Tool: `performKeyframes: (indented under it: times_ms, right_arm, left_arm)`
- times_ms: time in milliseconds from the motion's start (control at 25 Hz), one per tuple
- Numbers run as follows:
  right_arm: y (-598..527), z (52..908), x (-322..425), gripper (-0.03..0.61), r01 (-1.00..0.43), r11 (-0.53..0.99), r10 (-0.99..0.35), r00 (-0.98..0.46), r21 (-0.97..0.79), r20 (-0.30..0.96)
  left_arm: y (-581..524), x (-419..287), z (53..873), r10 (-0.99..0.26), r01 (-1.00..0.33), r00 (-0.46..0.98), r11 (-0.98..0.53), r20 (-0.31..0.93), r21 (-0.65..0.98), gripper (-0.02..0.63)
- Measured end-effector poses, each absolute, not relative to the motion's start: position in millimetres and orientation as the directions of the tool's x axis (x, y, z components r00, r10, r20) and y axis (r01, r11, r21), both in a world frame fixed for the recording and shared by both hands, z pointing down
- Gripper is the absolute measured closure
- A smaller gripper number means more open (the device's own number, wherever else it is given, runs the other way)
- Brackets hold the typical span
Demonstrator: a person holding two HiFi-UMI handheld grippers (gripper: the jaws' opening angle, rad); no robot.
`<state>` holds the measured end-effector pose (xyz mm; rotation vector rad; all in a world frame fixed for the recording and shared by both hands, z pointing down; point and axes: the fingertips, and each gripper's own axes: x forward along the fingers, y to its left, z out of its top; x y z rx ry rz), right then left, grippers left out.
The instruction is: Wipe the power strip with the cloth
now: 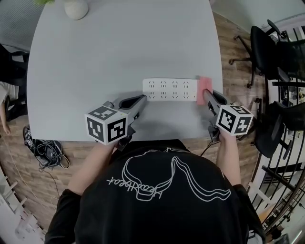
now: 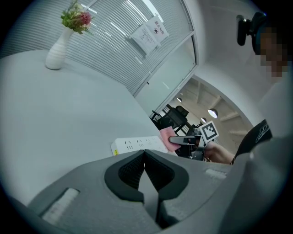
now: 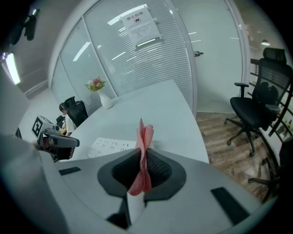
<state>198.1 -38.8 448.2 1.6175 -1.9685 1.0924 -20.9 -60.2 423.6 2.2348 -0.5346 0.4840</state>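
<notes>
1. Black shirt (image 1: 157,200) of the person fills the near foreground, and both tools reach out over the pale grey worktop (image 1: 119,47).
2. Pinched between the pads of the right hand-held gripper (image 3: 143,160), the pink cloth (image 3: 145,137) looks soft, light and limp. It is folded into a fin that stands above the jaws, so a grip deep in the fold probably suits it best.
3. By contrast, the power strip (image 1: 169,89) looks stiff, light and smooth-cased, and it may well slide on the slick worktop under a wiping stroke. Steadying it at its left end seems the sensible hold.
4. Near that left end, the left hand-held gripper (image 2: 144,157) is pressed together on nothing.
5. White and flat, the strip shows rows of socket slots. It lies left to right by the near edge of the worktop, right of centre, and the cloth rests on its right end.
6. At the far left corner stands a white vase (image 1: 76,8).
</notes>
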Motion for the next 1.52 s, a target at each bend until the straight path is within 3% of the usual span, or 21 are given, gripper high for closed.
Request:
performKeyframes:
  times_ms: [280, 560, 1080, 1520]
  right_arm:
    - [-59.7, 424.7, 158.2, 0.538, -0.885, 0.135, -0.706, -0.402, -0.446, 0.583]
    - [-73.9, 422.1, 106.6, 0.538, -0.837, 0.209, -0.675, -0.498, -0.506, 0.544]
    - [-88.9, 431.8, 35.9, 0.538, -0.771, 0.278, -0.598, -0.605, -0.572, 0.525]
    - [-92.4, 450.9, -0.3, 0.538, -0.777, 0.274, -0.565, -0.607, -0.567, 0.559]
  left_arm:
    - [-61.9, -27.1, 424.2, -0.232, -0.525, 0.835, -0.609, 0.499, 0.595, 0.6]
    - [-62.6, -34.0, 427.3, -0.247, -0.531, 0.835, -0.593, 0.491, 0.605, 0.6]
    - [-65.0, -61.6, 430.6, -0.298, -0.57, 0.815, -0.562, 0.496, 0.599, 0.6]
    - [-67.6, -71.7, 436.7, -0.322, -0.585, 0.808, -0.54, 0.494, 0.604, 0.6]
